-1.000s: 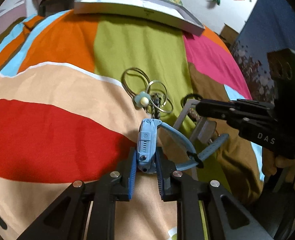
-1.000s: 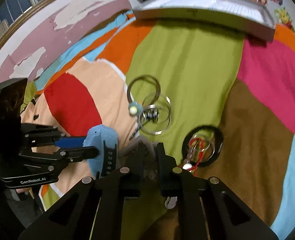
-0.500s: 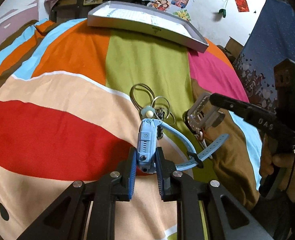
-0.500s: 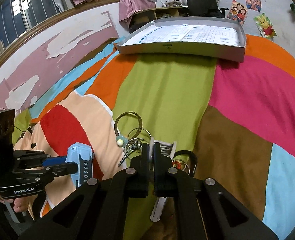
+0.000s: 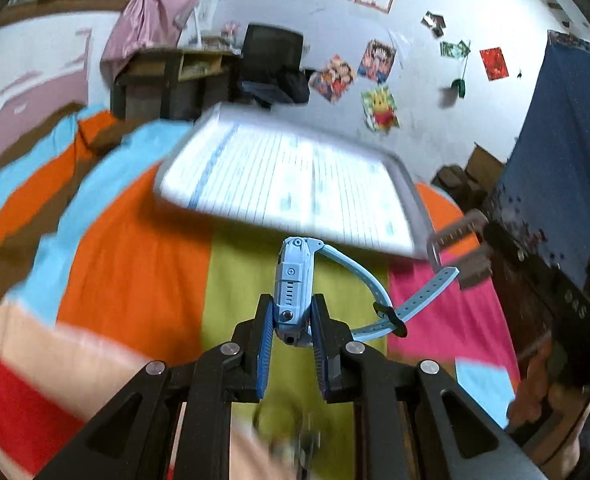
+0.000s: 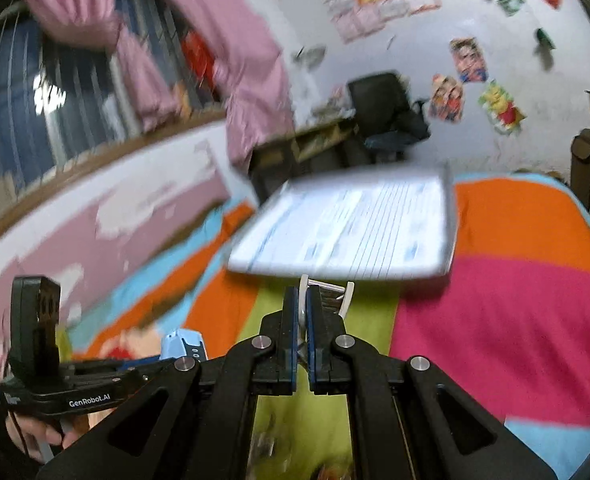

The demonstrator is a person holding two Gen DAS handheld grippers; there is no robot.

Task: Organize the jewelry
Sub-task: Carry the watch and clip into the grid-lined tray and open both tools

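Note:
My left gripper [image 5: 293, 304] is shut on a light blue watch [image 5: 293, 280], gripped by its case, with the blue strap [image 5: 379, 296] looping off to the right. In the air to its right, my right gripper [image 6: 302, 300] is shut on a pale watch [image 6: 345, 300], its white strap pinched between the pads. That pale watch [image 5: 453, 240] also shows at the right of the left wrist view. The left gripper [image 6: 167, 354] and blue watch [image 6: 185, 344] appear low on the left in the right wrist view. Ahead lies a shallow grey tray [image 5: 413, 204] lined with printed paper.
A bedspread [image 5: 135, 272] in orange, green, pink and blue blocks lies under both grippers. Blurred jewelry [image 5: 307, 440] sits at the bottom edge. Beyond the tray [image 6: 449, 216] stand a desk [image 5: 167, 76] and a dark chair [image 5: 273, 64]. A blue cloth [image 5: 555, 160] hangs at right.
Both grippers have risen off the bedspread and tipped up towards the tray. The right gripper closed on the pale watch and lifted it. The rings and bangles slid out of view below.

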